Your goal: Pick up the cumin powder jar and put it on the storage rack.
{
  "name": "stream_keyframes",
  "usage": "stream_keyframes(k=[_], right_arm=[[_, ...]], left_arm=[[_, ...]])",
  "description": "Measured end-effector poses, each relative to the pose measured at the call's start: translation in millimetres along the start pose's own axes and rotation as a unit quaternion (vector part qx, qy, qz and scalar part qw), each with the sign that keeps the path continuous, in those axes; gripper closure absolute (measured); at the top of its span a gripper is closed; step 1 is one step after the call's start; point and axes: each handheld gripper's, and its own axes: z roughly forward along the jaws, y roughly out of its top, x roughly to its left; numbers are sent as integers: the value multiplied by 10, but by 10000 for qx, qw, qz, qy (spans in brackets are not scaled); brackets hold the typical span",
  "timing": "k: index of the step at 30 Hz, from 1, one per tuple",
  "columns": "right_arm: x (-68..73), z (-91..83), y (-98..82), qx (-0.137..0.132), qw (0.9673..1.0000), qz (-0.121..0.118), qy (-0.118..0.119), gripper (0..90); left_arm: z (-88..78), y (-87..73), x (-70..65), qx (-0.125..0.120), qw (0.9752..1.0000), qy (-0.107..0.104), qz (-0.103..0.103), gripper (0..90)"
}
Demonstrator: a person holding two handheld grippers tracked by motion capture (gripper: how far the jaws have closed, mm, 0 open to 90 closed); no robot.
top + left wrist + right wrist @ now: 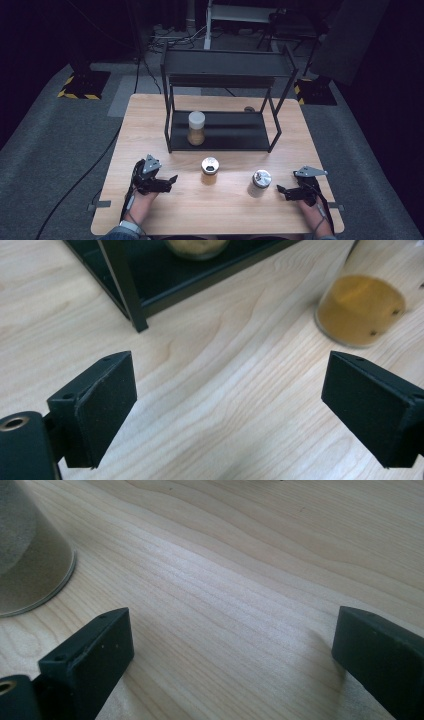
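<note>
Left gripper (172, 178): low over the tabletop (150, 115) at about 8 o'clock of the scene, fingers (107, 405) spread with only bare wood between them; it points toward 3 o'clock, at the amber jar, apparently lined up for a side grasp.
Amber jar (209, 171): stands upright near the centre, just at 3 o'clock of the left gripper and apart from it; long axis vertical, shiny cap facing up. In the left gripper view it sits at 1 o'clock (361, 310), beyond the fingers.
Pale jar (259, 183): upright at 5 o'clock of the scene, long axis vertical, metal cap up.
Right gripper (279, 189): rests at 3 o'clock of the pale jar, aimed at it, fingers (95, 655) spread and empty, likely waiting.
Rack (220, 131): black, two-tier, at 12 o'clock; its lower shelf carries a white-capped jar (196, 128), which suggests the loose jars belong there.
</note>
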Motion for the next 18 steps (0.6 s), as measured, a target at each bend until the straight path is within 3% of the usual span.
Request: stream_keyframes(k=[15, 18], right_arm=[[-1, 0, 0, 1, 10000, 0, 2, 27], [-1, 0, 0, 2, 10000, -1, 4, 26]], left_arm=[[142, -84, -13, 613, 9980, 98, -113, 67], [154, -68, -55, 665, 9976, 208, -20, 60]])
